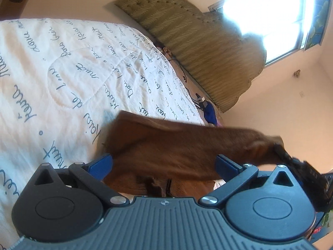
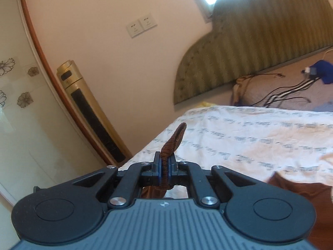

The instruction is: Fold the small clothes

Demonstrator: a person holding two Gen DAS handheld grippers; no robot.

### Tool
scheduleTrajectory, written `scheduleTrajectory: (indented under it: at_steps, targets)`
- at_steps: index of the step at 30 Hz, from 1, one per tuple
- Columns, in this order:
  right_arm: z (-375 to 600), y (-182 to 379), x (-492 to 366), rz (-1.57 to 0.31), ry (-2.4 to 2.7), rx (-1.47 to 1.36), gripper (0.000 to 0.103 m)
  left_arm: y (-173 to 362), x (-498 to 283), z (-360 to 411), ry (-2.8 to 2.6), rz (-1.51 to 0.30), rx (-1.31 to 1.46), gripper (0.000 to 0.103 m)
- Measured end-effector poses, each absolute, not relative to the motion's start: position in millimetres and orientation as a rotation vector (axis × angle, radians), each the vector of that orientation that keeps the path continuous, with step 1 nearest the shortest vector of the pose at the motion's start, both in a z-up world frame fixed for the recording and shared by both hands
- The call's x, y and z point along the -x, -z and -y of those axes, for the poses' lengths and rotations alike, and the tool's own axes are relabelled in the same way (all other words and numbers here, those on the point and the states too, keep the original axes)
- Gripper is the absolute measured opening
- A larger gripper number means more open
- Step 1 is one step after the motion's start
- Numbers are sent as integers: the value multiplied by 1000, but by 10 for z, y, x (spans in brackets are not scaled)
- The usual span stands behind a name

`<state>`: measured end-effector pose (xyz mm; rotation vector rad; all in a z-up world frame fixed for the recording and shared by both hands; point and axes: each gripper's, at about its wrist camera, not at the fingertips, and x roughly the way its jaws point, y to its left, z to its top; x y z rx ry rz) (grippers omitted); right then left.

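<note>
Setting: home bedroom | Evidence: bed under a white quilt printed with script lettering; padded green headboard against the wall; sunlit window; wardrobe door with flower motifs; gold tower fan; paired wall sockets; charger cables at the bedhead
</note>
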<state>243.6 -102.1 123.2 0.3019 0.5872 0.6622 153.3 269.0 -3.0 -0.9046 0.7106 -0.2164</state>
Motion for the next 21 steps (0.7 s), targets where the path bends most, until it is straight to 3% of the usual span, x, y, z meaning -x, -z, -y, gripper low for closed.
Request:
scheduleTrajectory:
  at_steps: [4,10,13,14,15,16,21]
  targets:
    - [1537,-1161,-2368,-613,-568,-305,5,2,-1801,-2521,276,-782,846,103]
    - [2158,-543,-2182,-709,-444,-347,5,324,-2322,-2035,162,-950,641,101]
    - [2364,-192,-2095,-753,-404,-373,5,477,-2469,-1875,122,-965,541,91]
    - [2412,-107,-2081,-762,-400,-383,5,461,-2490,-1844,100,-957,510,70]
    - [2445,-26,-2074,-768,-395,-393,5,439,-2516,-1847,83,-977,508,25]
    - [2483,44,-2047,-771,-387,-398,5,448,-2547,-1886,102,-1004,551,12]
    - [2446,-47,-2047,-717,-392,-406,5,282,-2594,-1836,116,-996,463,9]
